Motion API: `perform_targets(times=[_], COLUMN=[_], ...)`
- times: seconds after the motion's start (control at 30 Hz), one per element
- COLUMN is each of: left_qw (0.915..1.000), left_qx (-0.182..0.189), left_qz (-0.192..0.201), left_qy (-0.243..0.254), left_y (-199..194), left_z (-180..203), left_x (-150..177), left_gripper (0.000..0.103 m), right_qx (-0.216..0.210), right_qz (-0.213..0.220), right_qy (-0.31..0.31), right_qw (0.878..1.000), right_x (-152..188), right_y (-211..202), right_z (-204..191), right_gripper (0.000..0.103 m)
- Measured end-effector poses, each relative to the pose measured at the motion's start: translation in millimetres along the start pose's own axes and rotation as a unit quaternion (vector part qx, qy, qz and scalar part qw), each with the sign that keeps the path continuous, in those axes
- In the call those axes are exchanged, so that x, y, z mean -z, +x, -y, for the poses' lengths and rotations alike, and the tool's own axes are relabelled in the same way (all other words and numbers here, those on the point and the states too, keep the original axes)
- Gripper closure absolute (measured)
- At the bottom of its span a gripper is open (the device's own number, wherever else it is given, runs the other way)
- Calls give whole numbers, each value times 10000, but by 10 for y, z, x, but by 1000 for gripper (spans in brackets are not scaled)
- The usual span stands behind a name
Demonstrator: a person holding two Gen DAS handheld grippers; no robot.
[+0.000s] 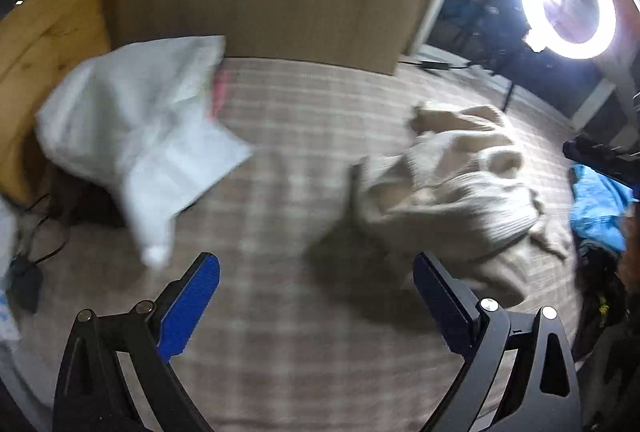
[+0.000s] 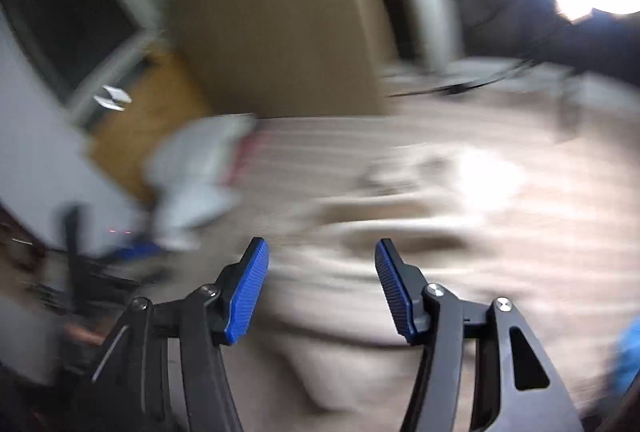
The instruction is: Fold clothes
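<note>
Left wrist view: my left gripper (image 1: 316,282) is hanging with jaws spread and empty over the plaid bed (image 1: 280,312); the crumpled beige sweater (image 1: 452,187) is lying beyond, to the right. My right gripper (image 2: 322,272) is hovering, jaws apart and empty, above blurred beige cloth.

One crumpled beige knit garment (image 1: 460,191) on the right of the bed; one white plastic bag (image 1: 136,135) far left; one blue cloth (image 1: 598,207) at the right edge; one ring light (image 1: 568,3); two hand-held grippers.
</note>
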State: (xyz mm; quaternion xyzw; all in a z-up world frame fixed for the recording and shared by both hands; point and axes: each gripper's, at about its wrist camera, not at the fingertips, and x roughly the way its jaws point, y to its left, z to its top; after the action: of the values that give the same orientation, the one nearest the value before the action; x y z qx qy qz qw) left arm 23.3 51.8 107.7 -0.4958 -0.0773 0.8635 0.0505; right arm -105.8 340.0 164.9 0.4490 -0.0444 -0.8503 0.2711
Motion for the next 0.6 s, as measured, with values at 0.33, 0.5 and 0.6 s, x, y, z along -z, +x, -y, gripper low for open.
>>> perform_targets(times=[0.33, 0.5, 0.6], left_qw=[9958, 9960, 9975], left_qx=[-248, 414, 560], left_qz=[-487, -663, -428], left_qy=[729, 429, 61], left_y=[987, 1147, 962], left_z=[595, 596, 443], left_x=[-413, -371, -318], left_gripper=[22, 91, 91], right_qx=[501, 440, -154], right_qz=[-534, -1099, -1569], right_qy=[-210, -1007, -999], right_qw=[9971, 9879, 9824], right_x=[-597, -896, -979], right_y=[515, 1166, 1466], right_z=[1138, 1182, 1206], right_gripper=[48, 46, 46])
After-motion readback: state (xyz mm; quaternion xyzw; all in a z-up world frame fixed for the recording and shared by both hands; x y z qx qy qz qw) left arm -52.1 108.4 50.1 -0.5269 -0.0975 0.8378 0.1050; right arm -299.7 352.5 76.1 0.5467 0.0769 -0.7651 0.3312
